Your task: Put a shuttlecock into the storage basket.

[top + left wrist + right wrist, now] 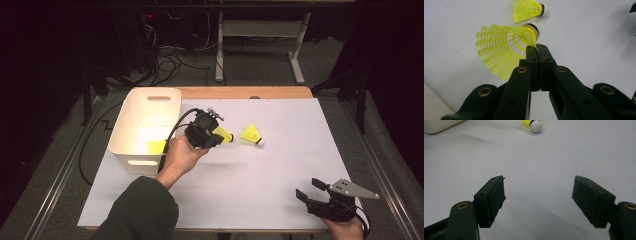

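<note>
Two yellow shuttlecocks are out on the white table sheet point(260, 170), and one of them is caught. From the high view, the left gripper point(218, 136) hangs just right of the white bin point(145, 127), with the held shuttlecock point(223, 135) poking out beyond its jaws, cork toward the right. The left gripper view gives what the overhead cannot: the jaws are pinched tight on the edge of the mesh skirt of that shuttlecock point(504, 53), right by the cork. The second shuttlecock point(252, 135) lies loose on the sheet just beyond it point(527, 9). The high view alone adds a yellow scrap point(156, 146) inside the bin. Down at the near right corner, the right gripper point(311, 191) rests low; its own view shows the jaws spread wide over bare sheet, gripping nothing.
</note>
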A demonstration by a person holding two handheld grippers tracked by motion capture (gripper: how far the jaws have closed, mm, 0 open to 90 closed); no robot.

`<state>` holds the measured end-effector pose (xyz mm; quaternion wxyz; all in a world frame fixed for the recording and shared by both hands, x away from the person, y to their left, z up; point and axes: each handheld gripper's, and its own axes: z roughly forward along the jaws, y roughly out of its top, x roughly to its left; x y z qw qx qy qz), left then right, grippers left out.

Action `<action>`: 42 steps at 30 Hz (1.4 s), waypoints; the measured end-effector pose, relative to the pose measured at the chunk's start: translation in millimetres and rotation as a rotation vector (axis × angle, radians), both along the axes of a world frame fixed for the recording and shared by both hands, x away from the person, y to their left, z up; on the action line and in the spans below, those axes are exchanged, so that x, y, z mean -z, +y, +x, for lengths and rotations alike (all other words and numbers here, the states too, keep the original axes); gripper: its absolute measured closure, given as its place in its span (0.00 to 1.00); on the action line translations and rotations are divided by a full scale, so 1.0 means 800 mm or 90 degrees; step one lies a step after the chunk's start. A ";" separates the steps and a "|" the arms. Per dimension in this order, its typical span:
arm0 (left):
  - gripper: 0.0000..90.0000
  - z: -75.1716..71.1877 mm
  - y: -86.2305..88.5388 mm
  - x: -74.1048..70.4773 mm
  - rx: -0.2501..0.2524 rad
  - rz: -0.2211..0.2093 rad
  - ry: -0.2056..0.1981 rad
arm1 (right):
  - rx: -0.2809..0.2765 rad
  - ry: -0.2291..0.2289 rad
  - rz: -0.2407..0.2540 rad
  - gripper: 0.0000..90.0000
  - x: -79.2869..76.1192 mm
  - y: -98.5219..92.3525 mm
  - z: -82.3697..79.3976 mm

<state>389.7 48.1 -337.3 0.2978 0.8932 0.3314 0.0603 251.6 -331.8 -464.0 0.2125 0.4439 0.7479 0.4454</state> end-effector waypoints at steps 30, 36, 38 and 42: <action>0.99 0.003 0.008 -0.011 -0.010 -0.007 -0.008 | 0.000 0.001 0.000 0.30 0.000 0.000 0.000; 0.99 0.004 0.010 -0.016 -0.013 -0.007 -0.015 | 0.001 0.002 0.000 0.30 0.000 0.000 0.000; 0.99 0.004 0.011 -0.018 -0.014 -0.007 -0.016 | 0.000 0.002 0.000 0.30 0.000 0.000 0.000; 0.99 0.005 0.013 -0.022 -0.019 -0.009 -0.018 | 0.000 0.001 0.000 0.30 0.000 0.000 0.000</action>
